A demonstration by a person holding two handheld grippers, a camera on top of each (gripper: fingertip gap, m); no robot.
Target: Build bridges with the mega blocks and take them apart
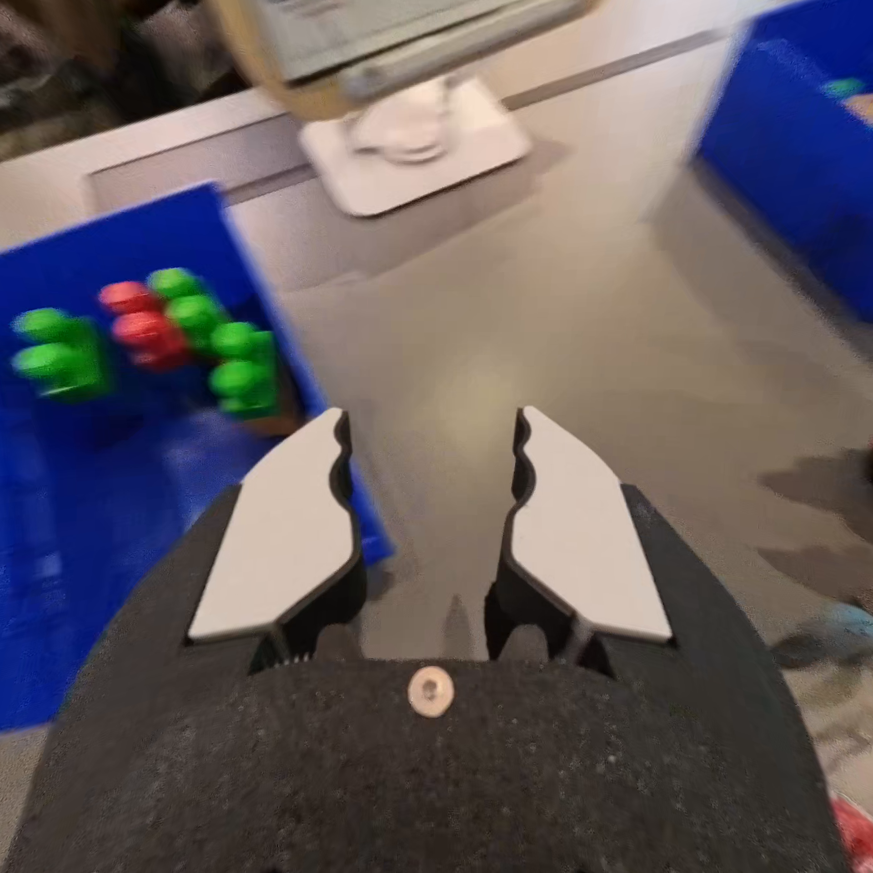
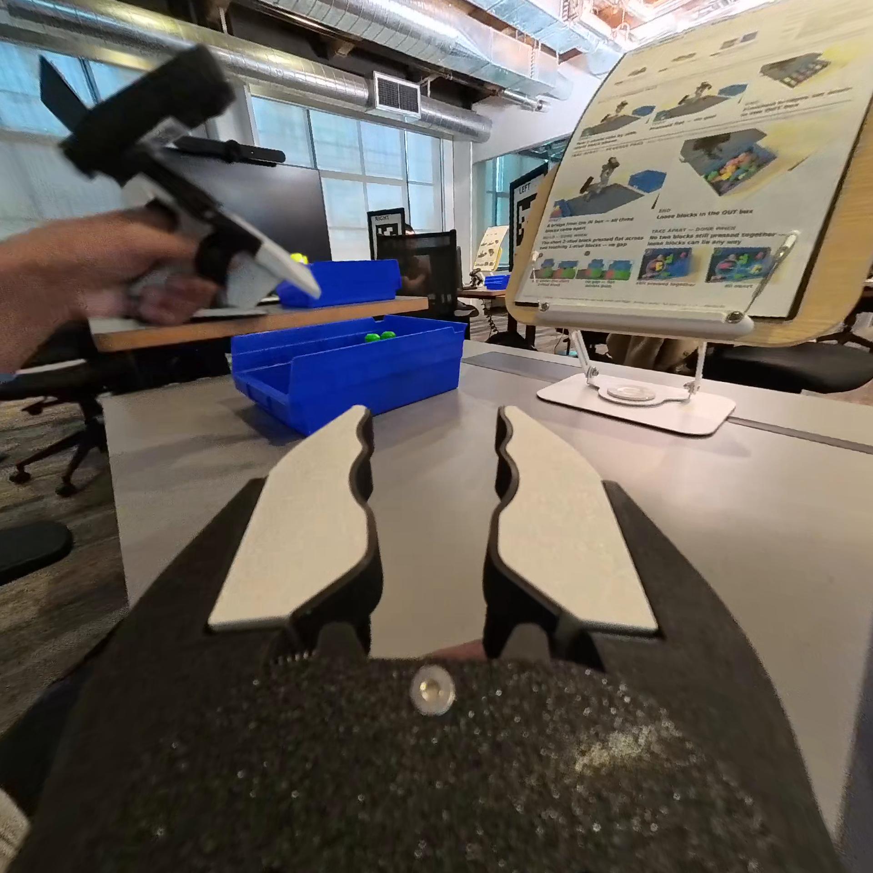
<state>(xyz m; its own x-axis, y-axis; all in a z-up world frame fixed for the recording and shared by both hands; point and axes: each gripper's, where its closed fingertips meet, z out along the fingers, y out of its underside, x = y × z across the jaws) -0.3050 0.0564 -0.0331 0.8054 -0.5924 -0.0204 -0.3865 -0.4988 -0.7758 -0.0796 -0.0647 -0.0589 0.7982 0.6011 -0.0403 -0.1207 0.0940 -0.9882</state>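
My left gripper (image 1: 432, 418) hangs above the grey surface (image 1: 590, 330), fingers (image 1: 283, 524) spread and empty. Just left of it a blue bin (image 1: 71, 543) holds the blocks (image 1: 189, 330): green and red studded pieces, blurred, with round knobs on top, clustered against the bin's far side. My right gripper (image 2: 432, 418) hovers low over the same surface, fingers (image 2: 567, 529) parted, nothing between them. Ahead of it stands the bin (image 2: 349, 378), green studs (image 2: 380, 337) peeking over its rim, near an instruction board (image 2: 685, 189) on a white stand. A second blue bin (image 1: 793, 179) sits far right.
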